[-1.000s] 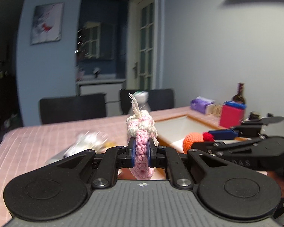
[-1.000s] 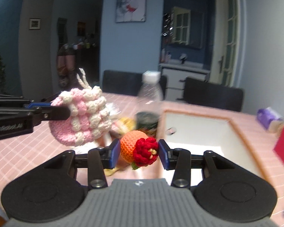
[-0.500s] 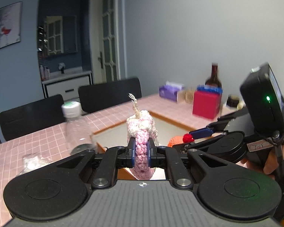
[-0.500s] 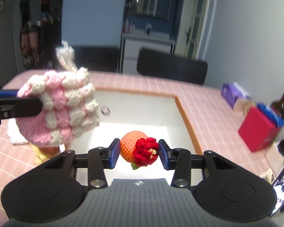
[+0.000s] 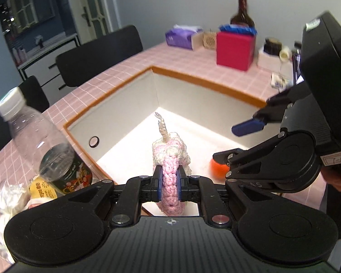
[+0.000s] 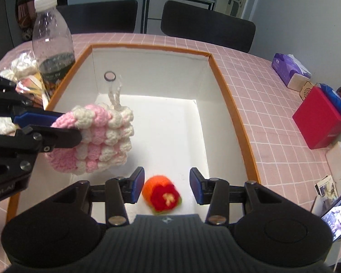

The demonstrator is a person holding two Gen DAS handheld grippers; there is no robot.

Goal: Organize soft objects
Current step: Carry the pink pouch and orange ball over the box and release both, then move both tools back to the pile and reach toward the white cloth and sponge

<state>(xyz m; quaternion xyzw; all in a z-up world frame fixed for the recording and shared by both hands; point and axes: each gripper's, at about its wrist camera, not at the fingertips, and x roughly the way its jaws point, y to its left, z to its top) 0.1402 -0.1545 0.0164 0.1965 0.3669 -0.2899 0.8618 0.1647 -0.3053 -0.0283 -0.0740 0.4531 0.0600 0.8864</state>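
My left gripper (image 5: 169, 185) is shut on a pink and white crochet pouch (image 5: 170, 170) and holds it over the white box with the orange rim (image 5: 116, 104). The pouch also shows in the right wrist view (image 6: 97, 141), above the box's (image 6: 225, 86) left side. My right gripper (image 6: 167, 187) is open over the box's near end. An orange crochet ball with a red flower (image 6: 162, 193) is blurred between and below its fingers, free of both pads. It also shows in the left wrist view (image 5: 219, 168), beside the right gripper (image 5: 238, 143).
A clear plastic bottle (image 6: 52, 41) and wrapped snacks (image 5: 16, 193) stand left of the box on the pink checked table (image 6: 272, 118). A red box (image 6: 318, 118), a purple tissue pack (image 6: 288, 68) and a brown bottle (image 5: 242, 11) are to the right. Black chairs (image 6: 206, 31) stand behind.
Both grippers have tilted down over the box. My right gripper has opened and let go of the orange ball, which is dropping. My left gripper still holds the pouch.
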